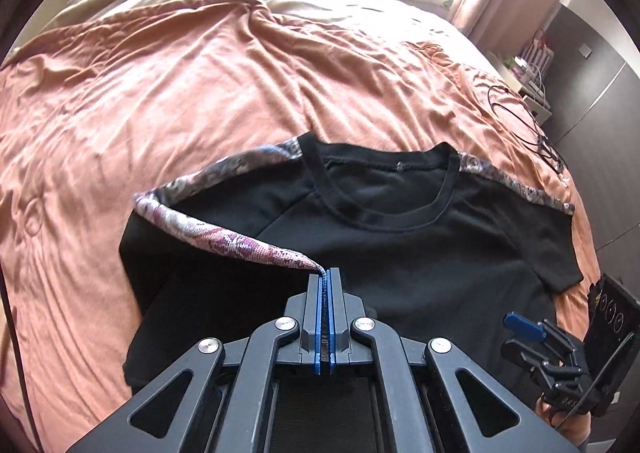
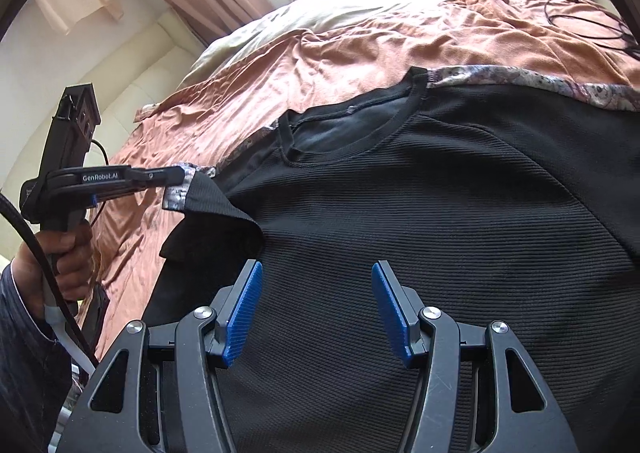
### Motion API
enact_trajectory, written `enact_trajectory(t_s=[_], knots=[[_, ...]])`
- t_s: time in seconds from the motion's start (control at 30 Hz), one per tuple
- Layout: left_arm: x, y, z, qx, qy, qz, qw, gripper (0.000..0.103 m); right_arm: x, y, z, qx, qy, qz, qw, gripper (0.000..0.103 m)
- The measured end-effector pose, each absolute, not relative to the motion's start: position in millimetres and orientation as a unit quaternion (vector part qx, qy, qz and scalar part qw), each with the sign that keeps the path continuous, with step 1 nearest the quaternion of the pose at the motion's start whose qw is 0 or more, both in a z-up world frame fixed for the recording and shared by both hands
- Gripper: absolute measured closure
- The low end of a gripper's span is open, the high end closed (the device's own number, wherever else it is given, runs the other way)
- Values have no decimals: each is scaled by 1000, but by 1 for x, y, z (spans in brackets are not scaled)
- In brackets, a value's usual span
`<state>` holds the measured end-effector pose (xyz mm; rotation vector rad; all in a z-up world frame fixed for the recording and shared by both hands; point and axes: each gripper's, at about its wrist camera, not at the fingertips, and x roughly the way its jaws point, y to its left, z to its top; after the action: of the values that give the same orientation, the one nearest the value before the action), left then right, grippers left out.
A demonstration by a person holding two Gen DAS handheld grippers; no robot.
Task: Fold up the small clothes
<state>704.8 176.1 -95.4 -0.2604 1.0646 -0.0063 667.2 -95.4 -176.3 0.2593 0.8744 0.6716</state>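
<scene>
Nearest in the left wrist view, the left hand-held gripper (image 1: 325, 273) is clamped on the tip of the patterned sleeve (image 1: 224, 241) of the black T-shirt (image 1: 400, 245), lifting it inward over the chest. The right hand-held gripper (image 2: 316, 313) hovers over the shirt's body with its jaws apart and nothing between them. The shirt lies front-up on the orange bedsheet (image 1: 160, 93). The step in hand looks like the first sleeve fold; next, the sleeve likely needs laying flat across the torso before release.

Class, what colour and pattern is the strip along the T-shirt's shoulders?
The strip is a pink, purple and grey woven print on the black T-shirt, clearest in the left wrist view.
</scene>
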Motion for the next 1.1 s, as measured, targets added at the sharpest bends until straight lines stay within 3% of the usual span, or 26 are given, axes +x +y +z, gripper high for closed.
enact_trajectory(t_s=[0.13,0.17,0.23,0.27,0.3,0.7,1.03,1.1], knots=[[726,164,-99,-122,497,-16,859,101,672,-99,-178,127,417,317,843,48],[730,162,-100,-122,497,-19,859,97,673,-100,-179,126,417,317,843,48],[733,162,-103,-118,499,-13,858,73,674,-100,-180,126,418,318,842,48],[731,163,-102,-122,494,-10,861,51,674,-100,-181,127,419,319,840,48],[728,167,-101,-127,485,-6,865,43,674,-100,-182,131,421,321,838,48],[662,250,-107,-126,479,53,867,43,670,-75,-186,97,434,324,835,48],[634,302,-142,-151,485,63,859,43,684,-36,-192,93,454,333,821,48],[639,309,-145,-161,482,58,859,48,688,-29,-195,97,459,338,816,48]])
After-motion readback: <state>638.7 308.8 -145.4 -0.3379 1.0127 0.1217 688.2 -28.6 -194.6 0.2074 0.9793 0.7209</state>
